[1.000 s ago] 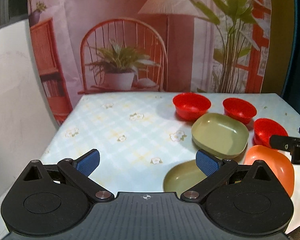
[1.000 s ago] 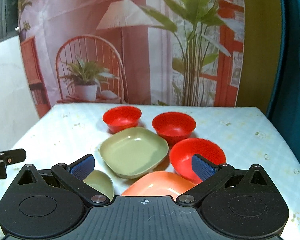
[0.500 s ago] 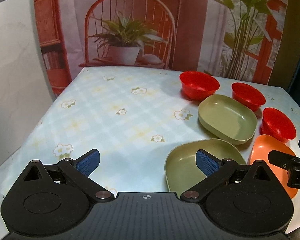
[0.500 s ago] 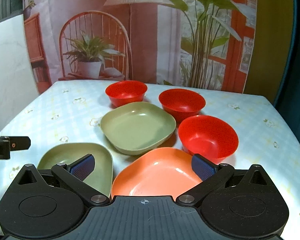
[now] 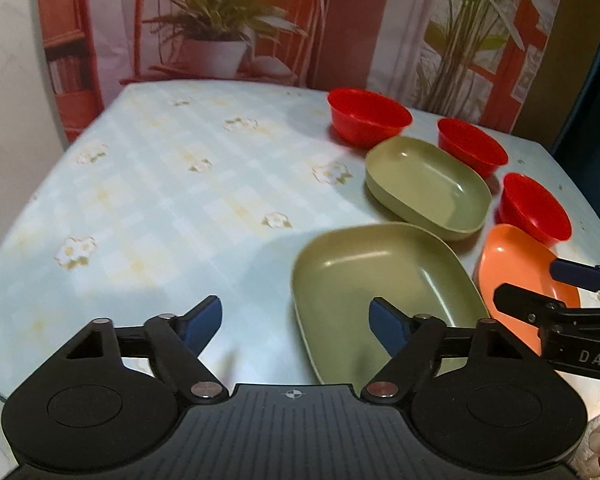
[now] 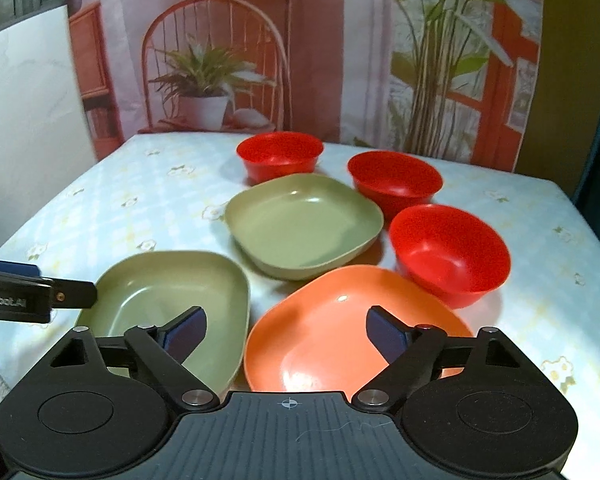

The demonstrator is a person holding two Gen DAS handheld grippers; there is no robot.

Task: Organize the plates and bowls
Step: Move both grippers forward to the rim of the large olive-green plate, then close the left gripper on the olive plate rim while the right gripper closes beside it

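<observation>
"DAS" is printed on the black right gripper [image 5: 556, 292], "nRobot.AI" on the black left gripper [image 6: 40, 288]. Both were just narrowed, still parted, nothing gripped. The near olive-green plastic plate [image 5: 380, 280] lies under the left gripper's right finger, the orange plastic plate [image 6: 340, 320] between the right's.

My left gripper [image 5: 296, 322], a black two-finger tool with blue rubber pads [image 5: 202, 320] on scissor-like link arms, tilts steeply downward, and its jaws have just been closing a little yet stand well apart with nothing pressed between them. My right gripper [image 6: 286, 332], of the same black build with blue pads [image 6: 384, 334], also points downward with its jaws just narrowed but apart and gripping nothing. Each tool shows in the other's camera: the right one reaches in from the right edge of the left view, the left one from the left edge of the right view.
</observation>
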